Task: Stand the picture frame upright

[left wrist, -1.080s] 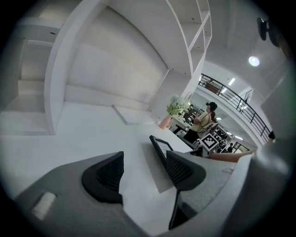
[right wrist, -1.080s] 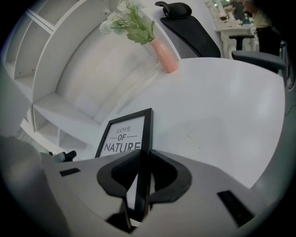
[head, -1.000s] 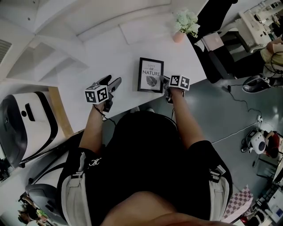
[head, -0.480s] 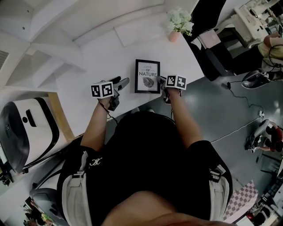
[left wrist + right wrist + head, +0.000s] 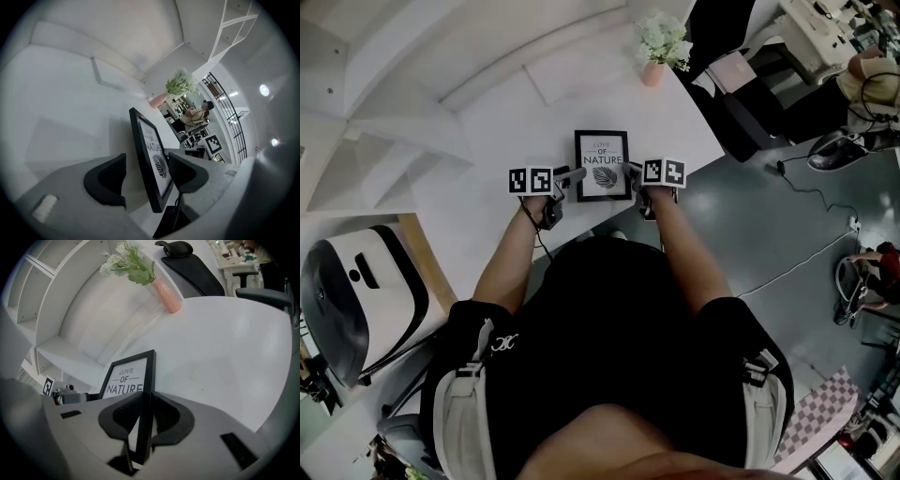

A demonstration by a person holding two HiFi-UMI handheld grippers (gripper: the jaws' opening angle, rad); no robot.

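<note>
The black picture frame (image 5: 602, 165) with a "NATURE" print and a leaf drawing is near the white table's (image 5: 487, 197) front edge. It looks tipped up off the tabletop, its print facing me. My right gripper (image 5: 634, 172) is shut on the frame's right edge; in the right gripper view both pads (image 5: 123, 414) press on the frame (image 5: 126, 376). My left gripper (image 5: 572, 175) is at the frame's left edge. In the left gripper view its jaws stand open on either side of the frame (image 5: 149, 154), with a gap beside the left pad (image 5: 110, 177).
A pink vase of white flowers (image 5: 656, 56) stands at the table's far right corner, beyond the frame. White shelving rises behind the table. A white and black seat (image 5: 352, 281) is on the floor to the left, and grey floor with cables lies to the right.
My left gripper has moved right across the table until its jaws straddle the frame's left edge. My right gripper has kept its hold on the right edge.
</note>
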